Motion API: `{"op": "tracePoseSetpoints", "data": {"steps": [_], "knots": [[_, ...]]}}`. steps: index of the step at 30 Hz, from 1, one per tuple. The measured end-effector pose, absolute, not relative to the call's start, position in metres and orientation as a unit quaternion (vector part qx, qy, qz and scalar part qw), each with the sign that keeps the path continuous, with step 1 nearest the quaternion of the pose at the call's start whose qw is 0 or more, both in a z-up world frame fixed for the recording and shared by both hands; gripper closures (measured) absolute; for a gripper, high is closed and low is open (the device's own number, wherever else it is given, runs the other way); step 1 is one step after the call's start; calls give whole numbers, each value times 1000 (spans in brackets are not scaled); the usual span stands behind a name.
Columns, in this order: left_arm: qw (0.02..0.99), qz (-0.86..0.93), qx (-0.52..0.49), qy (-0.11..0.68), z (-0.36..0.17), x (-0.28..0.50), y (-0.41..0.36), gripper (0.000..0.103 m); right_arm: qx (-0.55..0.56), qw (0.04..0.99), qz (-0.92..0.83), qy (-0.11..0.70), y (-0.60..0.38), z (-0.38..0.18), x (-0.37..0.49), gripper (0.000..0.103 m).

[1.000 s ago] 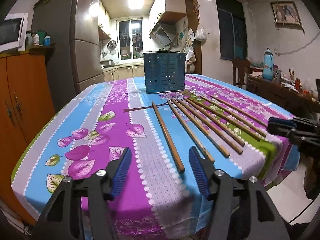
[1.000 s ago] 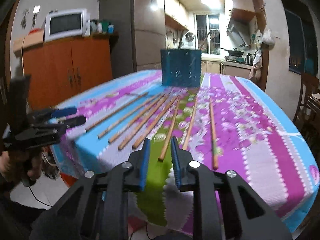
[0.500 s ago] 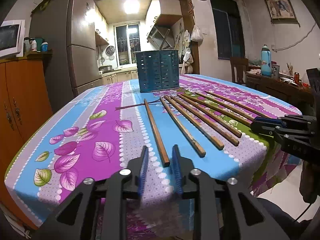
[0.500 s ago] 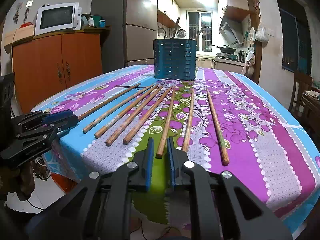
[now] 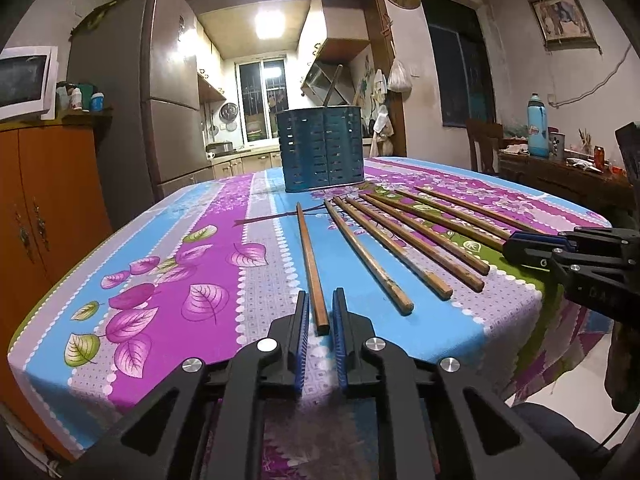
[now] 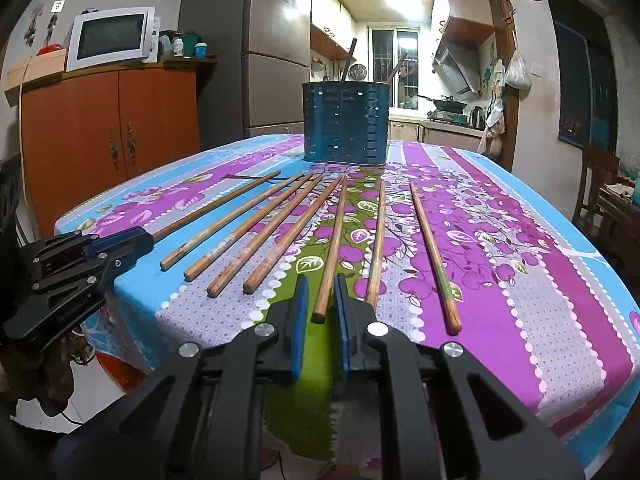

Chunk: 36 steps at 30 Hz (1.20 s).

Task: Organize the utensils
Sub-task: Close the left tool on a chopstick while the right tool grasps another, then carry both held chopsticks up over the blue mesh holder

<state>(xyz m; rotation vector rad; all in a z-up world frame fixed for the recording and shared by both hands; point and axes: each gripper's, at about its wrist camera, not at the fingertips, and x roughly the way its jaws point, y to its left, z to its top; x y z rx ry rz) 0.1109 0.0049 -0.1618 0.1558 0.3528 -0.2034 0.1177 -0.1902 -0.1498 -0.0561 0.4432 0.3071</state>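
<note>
Nearest the counter (image 5: 168, 248) edge, well short of the blue holder (image 5: 323, 150): chopstick butts, long axes running straight toward that holder. Left tongs (image 5: 319, 310), just closing, nipped on the leftmost chopstick (image 5: 309, 256). Right tongs (image 6: 321, 298) pinched on the fifth chopstick (image 6: 334, 240) over. Neither lifted yet; holder dead ahead of both.

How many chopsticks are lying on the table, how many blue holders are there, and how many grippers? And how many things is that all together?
chopsticks lying on the table: 8
blue utensil holder: 1
grippers, left gripper and right gripper: 2
Total: 11
</note>
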Motion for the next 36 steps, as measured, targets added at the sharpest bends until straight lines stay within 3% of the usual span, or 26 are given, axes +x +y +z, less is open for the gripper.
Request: {"op": "tracePoseSetpoints", "data": {"steps": [10, 13, 22, 36], "knots": [[980, -93, 70, 160, -165, 108, 6, 84, -30, 965, 148, 212, -190, -151, 116, 92], [980, -93, 71, 163, -164, 108, 4, 93, -20, 967, 148, 205, -191, -152, 115, 93], [980, -93, 72, 160, -159, 105, -1, 95, -4, 972, 142, 187, -198, -144, 112, 97], [991, -103, 72, 55, -64, 100, -2, 95, -44, 981, 165, 96, -205, -45, 114, 97]]}}
